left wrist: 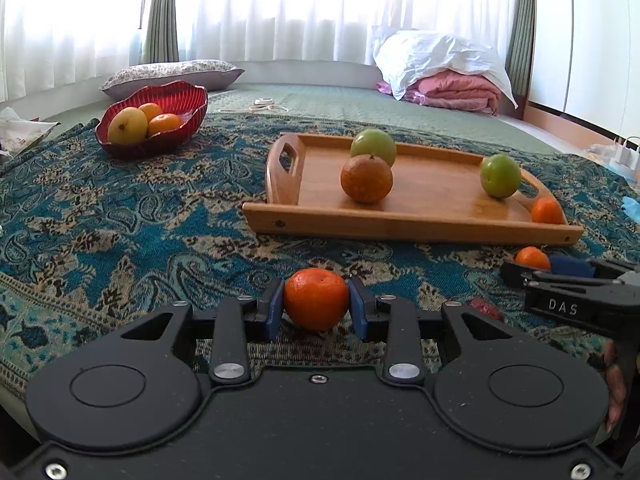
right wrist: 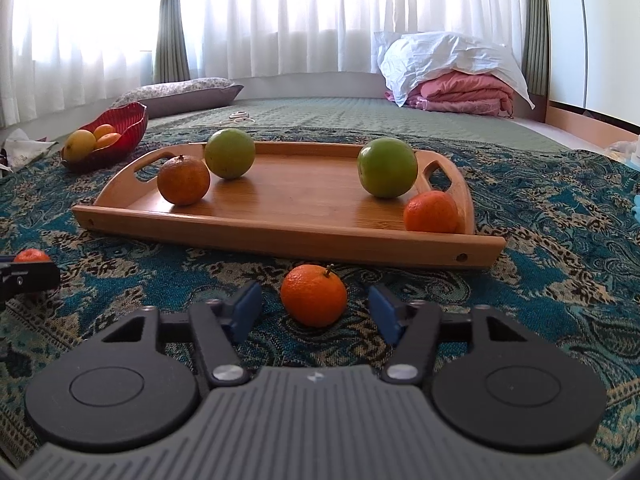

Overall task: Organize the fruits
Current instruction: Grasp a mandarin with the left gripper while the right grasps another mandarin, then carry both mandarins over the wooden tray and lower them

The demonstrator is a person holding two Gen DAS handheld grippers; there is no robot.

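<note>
Left gripper [left wrist: 316, 307] angled down, pinching 1 mandarin [left wrist: 316, 299]; right gripper [right wrist: 315, 307] angled down, parted around stemmed mandarin [right wrist: 314, 295], untouched.

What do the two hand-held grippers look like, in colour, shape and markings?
The left gripper is matt black, with two round discs, silver screws and blue pads. The right gripper has the same black discs and blue pads but a ribbed grey body. Seen from the left wrist, its side bears the white letters "DAS".
</note>
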